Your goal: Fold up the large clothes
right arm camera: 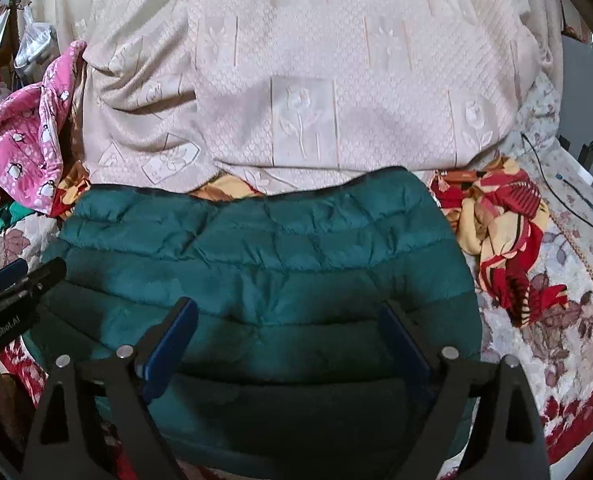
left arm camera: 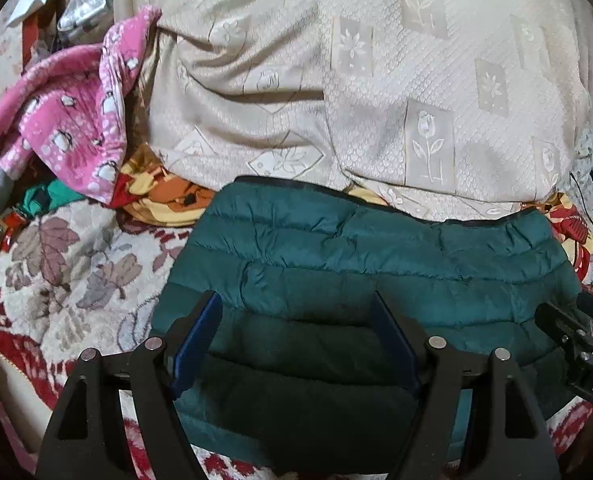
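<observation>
On the bed's cream floral coverlet with red border (left arm camera: 76, 272), the teal quilted puffer jacket (left arm camera: 376, 264) lies flat in front of me, its dark-trimmed far edge up against the heap of cream embossed flower-patterned blanket (left arm camera: 376, 80). My left gripper (left arm camera: 296, 320) hangs over the near left part of the jacket with its blue-padded fingers (left arm camera: 198, 336) spread wide and nothing between them but the padded cloth below; I cannot tell whether the tips touch it. My right gripper (right arm camera: 290, 324) sits over the near right part of the same jacket, fingers just as wide apart, gripping nothing. Each gripper shows at the edge of the other's view: the right one at the far right of the left wrist view, the left one at the far left of the right wrist view, so the two are side by side over the jacket. A pink penguin-print fleece garment (left arm camera: 76, 120) is piled to the left of the blanket heap, well apart from my fingers. A crumpled red, yellow and orange patterned cloth (right arm camera: 504, 232) lies just beside the jacket's right edge, and more of it peeks out under the blanket at the jacket's far edge.
</observation>
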`<state>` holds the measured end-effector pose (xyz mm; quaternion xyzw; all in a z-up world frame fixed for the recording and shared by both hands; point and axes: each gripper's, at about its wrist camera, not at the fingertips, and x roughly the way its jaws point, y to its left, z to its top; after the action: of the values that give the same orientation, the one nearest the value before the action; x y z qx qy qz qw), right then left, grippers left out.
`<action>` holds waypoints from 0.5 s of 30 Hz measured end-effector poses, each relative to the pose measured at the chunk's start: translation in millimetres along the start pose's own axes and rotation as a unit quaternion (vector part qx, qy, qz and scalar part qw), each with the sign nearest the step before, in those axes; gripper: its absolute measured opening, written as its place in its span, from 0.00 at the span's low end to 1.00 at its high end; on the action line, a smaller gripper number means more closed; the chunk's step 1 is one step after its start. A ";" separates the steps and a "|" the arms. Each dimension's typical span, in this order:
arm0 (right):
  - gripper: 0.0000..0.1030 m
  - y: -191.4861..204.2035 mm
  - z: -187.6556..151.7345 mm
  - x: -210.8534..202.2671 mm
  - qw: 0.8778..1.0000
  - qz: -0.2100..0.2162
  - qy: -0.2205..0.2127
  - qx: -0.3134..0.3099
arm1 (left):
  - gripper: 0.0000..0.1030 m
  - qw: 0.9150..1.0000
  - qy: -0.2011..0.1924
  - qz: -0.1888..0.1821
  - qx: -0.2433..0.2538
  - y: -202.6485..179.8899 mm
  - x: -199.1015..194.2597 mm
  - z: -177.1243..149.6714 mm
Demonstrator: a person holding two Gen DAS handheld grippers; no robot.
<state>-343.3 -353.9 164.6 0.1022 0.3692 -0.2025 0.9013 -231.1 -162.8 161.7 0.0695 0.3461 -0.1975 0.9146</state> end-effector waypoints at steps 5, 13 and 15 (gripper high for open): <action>0.92 8.5 0.6 -4.2 1.000 0.003 -0.005 -0.007 | 0.63 1.000 -0.015 0.006 0.003 -1.7 -7.5 -0.1; 0.92 11.7 -3.1 -3.9 1.000 0.017 0.004 0.003 | 0.63 1.000 -0.007 0.013 -0.004 -2.3 -5.7 -4.0; 0.92 13.1 -5.4 -3.0 1.000 0.017 0.005 0.002 | 0.63 1.000 -0.005 0.013 -0.005 -2.6 -4.3 -4.7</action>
<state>-342.8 -339.5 163.4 0.1111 0.3714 -0.1875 0.9026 -237.9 -162.5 161.1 0.0685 0.3413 -0.1841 0.9192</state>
